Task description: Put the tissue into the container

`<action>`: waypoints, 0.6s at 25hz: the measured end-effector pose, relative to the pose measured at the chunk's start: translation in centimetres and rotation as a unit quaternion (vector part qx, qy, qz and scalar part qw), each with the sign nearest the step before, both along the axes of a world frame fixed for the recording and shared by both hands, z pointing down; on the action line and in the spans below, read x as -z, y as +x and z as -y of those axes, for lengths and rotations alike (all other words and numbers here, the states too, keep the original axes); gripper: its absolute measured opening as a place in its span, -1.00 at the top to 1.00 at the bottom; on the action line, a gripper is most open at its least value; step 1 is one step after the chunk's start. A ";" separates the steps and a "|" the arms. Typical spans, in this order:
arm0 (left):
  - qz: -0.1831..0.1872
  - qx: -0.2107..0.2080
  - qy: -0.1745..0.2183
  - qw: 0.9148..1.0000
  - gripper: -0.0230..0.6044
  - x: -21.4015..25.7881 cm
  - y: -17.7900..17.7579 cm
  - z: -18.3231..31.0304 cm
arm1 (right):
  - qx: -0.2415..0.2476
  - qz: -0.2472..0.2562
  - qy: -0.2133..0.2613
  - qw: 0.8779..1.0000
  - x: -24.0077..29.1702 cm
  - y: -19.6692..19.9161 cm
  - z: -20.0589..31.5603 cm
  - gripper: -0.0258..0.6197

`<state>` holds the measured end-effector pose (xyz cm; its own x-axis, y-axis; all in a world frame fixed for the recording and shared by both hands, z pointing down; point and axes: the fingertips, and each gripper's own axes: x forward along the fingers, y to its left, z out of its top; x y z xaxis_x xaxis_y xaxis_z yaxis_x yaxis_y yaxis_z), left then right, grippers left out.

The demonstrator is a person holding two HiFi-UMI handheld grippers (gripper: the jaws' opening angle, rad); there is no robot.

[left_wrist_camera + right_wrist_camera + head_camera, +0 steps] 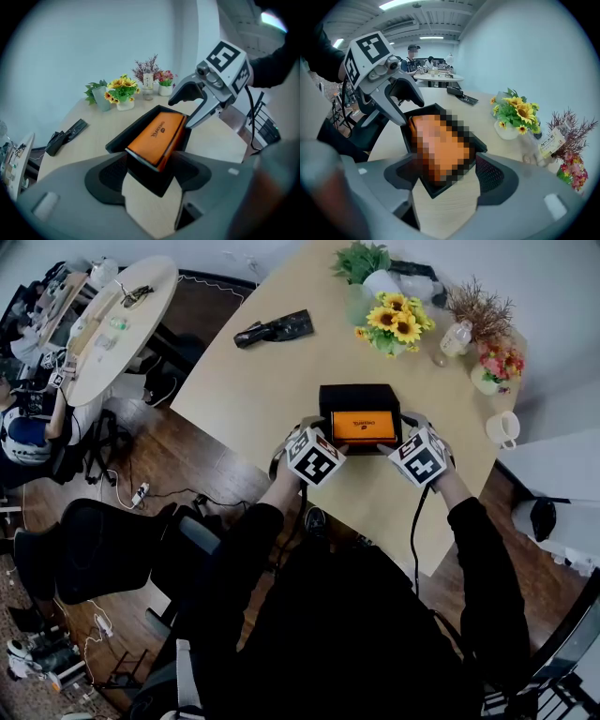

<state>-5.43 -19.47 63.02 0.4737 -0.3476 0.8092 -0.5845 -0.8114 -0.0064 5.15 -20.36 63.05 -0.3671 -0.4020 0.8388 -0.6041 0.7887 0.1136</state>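
An orange tissue pack [364,425] lies inside the open black container [330,399] on the light wooden table. My left gripper [312,430] is at the container's near left end and my right gripper [413,429] at its near right end. In the left gripper view a corner of the container [126,136] with the tissue pack [157,138] sits between my left gripper's [150,176] pads, which touch it. In the right gripper view the container's other corner [461,125] lies between my right gripper's [445,178] pads, with a small gap on the right side.
Behind the container stand a sunflower vase [396,326], a small bottle [457,337], pink flowers [497,367] and a white mug [503,427]. A black object [274,330] lies at the far left of the table. A round table [122,315] and an office chair [103,540] are to my left.
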 end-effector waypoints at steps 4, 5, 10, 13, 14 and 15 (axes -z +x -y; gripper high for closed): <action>-0.004 -0.002 0.004 1.000 0.03 0.4 0.2 -0.2 | 0.005 -0.004 0.006 1.000 0.3 0.0 -0.3 -0.19; -0.004 -0.002 0.006 1.000 0.03 0.4 0.2 -0.2 | 0.008 -0.006 0.009 1.000 0.4 0.0 -0.3 -0.19; 0.000 -0.007 0.011 1.000 0.03 0.8 0.2 -0.7 | 0.011 -0.010 0.024 1.000 1.1 0.1 -0.8 -0.19; 0.001 -0.011 0.019 1.000 0.03 1.2 0.2 -1.0 | 0.013 -0.012 0.040 0.999 1.8 0.2 -0.8 -0.19; -0.001 -0.010 0.023 1.000 0.03 1.5 0.2 -1.0 | 0.013 -0.012 0.045 0.999 2.1 0.2 -0.9 -0.18; -0.004 -0.009 0.027 1.000 0.03 1.8 0.3 -1.1 | 0.013 -0.013 0.050 0.999 2.4 0.2 -0.9 -0.18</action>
<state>-5.17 -18.41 61.25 0.4870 -0.3823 0.7853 -0.5707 -0.8199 -0.0452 5.38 -19.44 60.66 -0.3577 -0.4754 0.8038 -0.5797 0.7879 0.2080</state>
